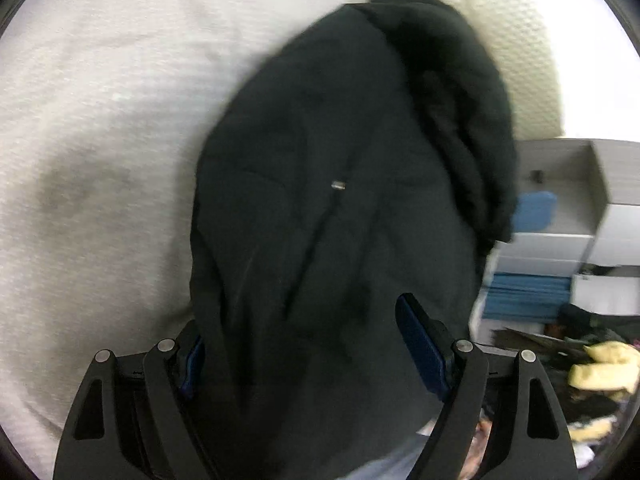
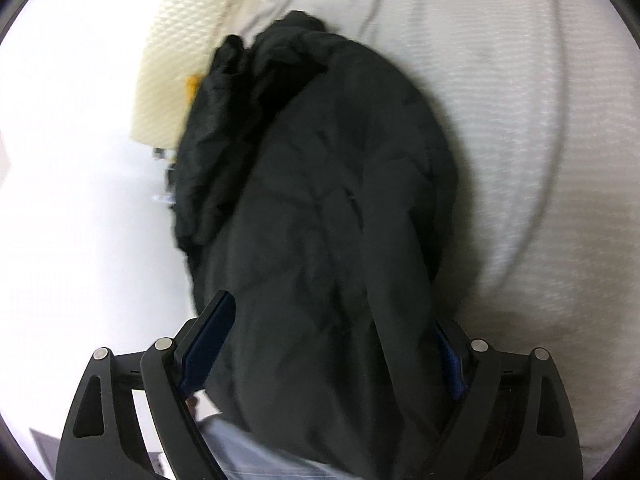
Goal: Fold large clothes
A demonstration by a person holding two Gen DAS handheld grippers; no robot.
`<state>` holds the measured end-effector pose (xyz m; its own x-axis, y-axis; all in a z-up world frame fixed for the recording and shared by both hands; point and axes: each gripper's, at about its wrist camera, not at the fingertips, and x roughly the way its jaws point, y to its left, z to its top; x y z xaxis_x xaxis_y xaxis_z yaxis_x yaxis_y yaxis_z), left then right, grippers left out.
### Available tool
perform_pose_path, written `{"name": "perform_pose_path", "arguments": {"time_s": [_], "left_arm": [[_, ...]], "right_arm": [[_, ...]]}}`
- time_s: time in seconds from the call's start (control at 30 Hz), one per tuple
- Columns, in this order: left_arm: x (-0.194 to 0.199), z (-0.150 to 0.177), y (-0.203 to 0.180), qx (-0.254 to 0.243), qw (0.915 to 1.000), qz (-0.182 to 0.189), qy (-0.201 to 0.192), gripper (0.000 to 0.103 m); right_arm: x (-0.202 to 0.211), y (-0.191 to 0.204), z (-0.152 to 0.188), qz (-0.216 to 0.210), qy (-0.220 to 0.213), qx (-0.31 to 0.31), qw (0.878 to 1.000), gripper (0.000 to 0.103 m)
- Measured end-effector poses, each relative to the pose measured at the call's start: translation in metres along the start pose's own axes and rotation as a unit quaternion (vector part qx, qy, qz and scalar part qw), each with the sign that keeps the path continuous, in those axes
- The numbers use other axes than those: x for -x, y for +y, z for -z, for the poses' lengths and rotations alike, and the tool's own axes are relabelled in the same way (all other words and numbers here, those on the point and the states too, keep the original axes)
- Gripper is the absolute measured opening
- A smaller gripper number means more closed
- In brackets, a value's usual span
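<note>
Nearest me, my left tongs (image 1: 312, 354) stand wide apart with a thick bunch of the black padded jacket (image 1: 340, 200) filling the gap; the blue pads (image 1: 422, 346) look spread, so I cannot tell whether they truly pinch it. My right tongs (image 2: 332, 354) show the same: the jacket (image 2: 320, 220) bulges between the fingers, grip uncertain. Beyond them the jacket hangs and drapes away onto the white textured bed sheet (image 1: 100, 140), its rumpled collar end farthest out. Far off lies a cream quilted pillow (image 2: 176, 68). To the right sit grey cardboard boxes (image 1: 560, 200).
</note>
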<state>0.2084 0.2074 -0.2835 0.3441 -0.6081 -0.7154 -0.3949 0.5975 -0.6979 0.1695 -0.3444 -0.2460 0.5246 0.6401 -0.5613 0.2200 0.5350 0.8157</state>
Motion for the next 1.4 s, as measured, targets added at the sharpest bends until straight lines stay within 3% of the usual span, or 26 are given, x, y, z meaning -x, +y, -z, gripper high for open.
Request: {"name": "perform_pose_path", "arguments": {"time_s": [0.1, 0.2, 0.3, 0.47, 0.53, 0.6, 0.8, 0.9, 1.0, 1.27, 1.33, 1.4], "left_arm": [[0.003, 0.005, 0.003, 0.001, 1.0000, 0.001, 0.001, 0.083], [-0.008, 0.003, 0.008, 0.012, 0.9994, -0.027, 0.019, 0.083], [-0.026, 0.001, 0.011, 0.023, 0.9965, -0.071, 0.038, 0.083], [-0.041, -0.003, 0.007, 0.014, 0.9936, -0.101, 0.049, 0.084], [-0.042, -0.001, 0.007, 0.006, 0.9940, -0.094, 0.056, 0.084], [-0.045, -0.001, 0.003, -0.004, 0.9953, -0.065, 0.071, 0.084], [-0.052, 0.001, -0.013, -0.041, 0.9951, -0.024, 0.086, 0.082], [-0.060, 0.004, -0.025, -0.066, 0.9932, -0.016, 0.094, 0.082], [-0.063, 0.007, -0.030, -0.086, 0.9919, -0.016, 0.093, 0.080], [-0.073, 0.006, -0.038, -0.102, 0.9916, 0.001, 0.079, 0.055], [-0.074, 0.005, -0.039, -0.104, 0.9918, 0.006, 0.073, 0.044], [-0.069, 0.005, -0.039, -0.106, 0.9923, 0.017, 0.061, 0.033]], "right_arm": [[0.003, 0.009, 0.000, -0.037, -0.004, 0.010, 0.999, 0.088], [0.003, 0.011, 0.001, -0.039, -0.004, 0.018, 0.999, 0.088], [-0.001, 0.007, 0.001, -0.025, -0.003, 0.011, 1.000, 0.088], [-0.007, -0.004, 0.001, 0.030, -0.008, -0.001, 1.000, 0.088], [-0.008, -0.013, 0.000, 0.051, -0.011, -0.012, 0.999, 0.088], [-0.011, -0.019, 0.000, 0.078, -0.011, -0.022, 0.997, 0.088], [-0.013, -0.029, -0.001, 0.102, -0.010, -0.030, 0.994, 0.089], [-0.019, -0.029, -0.001, 0.093, 0.001, -0.036, 0.995, 0.092], [-0.023, -0.028, 0.000, 0.055, 0.021, -0.037, 0.998, 0.091], [-0.024, 0.006, 0.002, -0.027, 0.038, 0.020, 0.999, 0.086], [-0.025, 0.013, 0.003, -0.037, 0.042, 0.036, 0.998, 0.077], [-0.030, 0.018, 0.003, -0.038, 0.042, 0.042, 0.998, 0.060]]}}
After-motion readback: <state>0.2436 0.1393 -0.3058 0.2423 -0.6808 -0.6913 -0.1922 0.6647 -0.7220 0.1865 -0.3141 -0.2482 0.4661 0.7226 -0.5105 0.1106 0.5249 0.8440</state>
